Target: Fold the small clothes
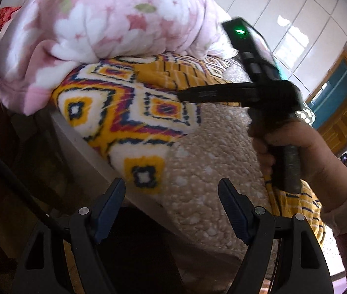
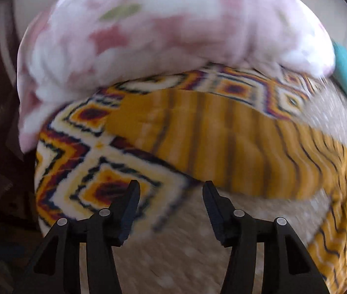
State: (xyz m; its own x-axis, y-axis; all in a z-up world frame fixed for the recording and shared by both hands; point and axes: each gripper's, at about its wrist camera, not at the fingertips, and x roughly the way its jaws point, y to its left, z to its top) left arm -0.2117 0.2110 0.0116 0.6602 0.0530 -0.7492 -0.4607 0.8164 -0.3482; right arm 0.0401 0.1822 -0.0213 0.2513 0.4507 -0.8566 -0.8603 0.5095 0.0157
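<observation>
Both grippers empty above the bed

The left gripper (image 1: 172,193) hangs over the bed's (image 1: 198,183) near edge, jaws spread wide, touching nothing. The right gripper (image 2: 171,196) hovers with jaws spread too, empty, facing the yellow striped garment (image 2: 234,142) lying across the patterned blanket (image 2: 75,152), below the pink floral quilt (image 2: 161,31).

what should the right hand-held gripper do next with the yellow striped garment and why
Probably ease the right hand-held gripper forward and down onto the near edge of the yellow striped garment and close: its jaws are open and empty, and the garment lies spread just ahead on the bed.
</observation>
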